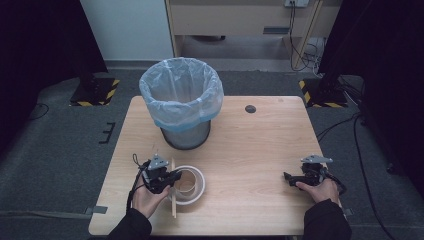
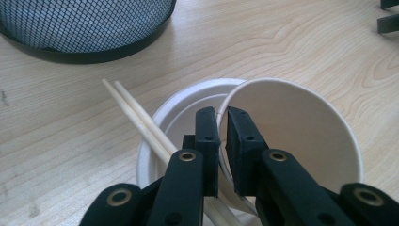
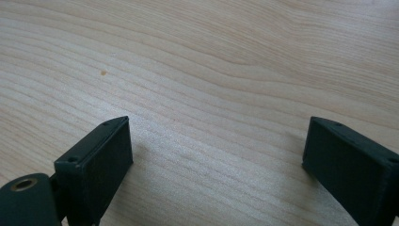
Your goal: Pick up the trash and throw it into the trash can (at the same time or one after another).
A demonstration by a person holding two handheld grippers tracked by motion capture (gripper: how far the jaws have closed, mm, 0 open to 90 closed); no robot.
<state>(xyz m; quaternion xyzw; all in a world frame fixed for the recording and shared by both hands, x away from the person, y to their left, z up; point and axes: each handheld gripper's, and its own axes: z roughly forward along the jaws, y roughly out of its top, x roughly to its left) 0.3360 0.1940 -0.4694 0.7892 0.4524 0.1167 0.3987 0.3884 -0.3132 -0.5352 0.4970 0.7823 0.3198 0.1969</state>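
A paper bowl point(image 1: 189, 184) with a beige inside point(image 2: 291, 127) sits near the table's front left, leaning in a white bowl or lid point(image 2: 188, 101) under it. My left gripper point(image 1: 170, 179) is shut on the paper bowl's near rim, which is pinched between its jaws point(image 2: 223, 115). A pair of wooden chopsticks point(image 1: 173, 200) lies across the white rim just left of the jaws point(image 2: 136, 113). My right gripper point(image 1: 287, 177) rests at the front right, open over bare wood with nothing between its fingers point(image 3: 216, 141).
A black mesh bin point(image 1: 182, 100) lined with a pale plastic bag stands at the back left of the wooden table point(image 1: 260, 145), just beyond the bowl point(image 2: 84, 28). A small dark round mark point(image 1: 250, 108) lies near the far edge.
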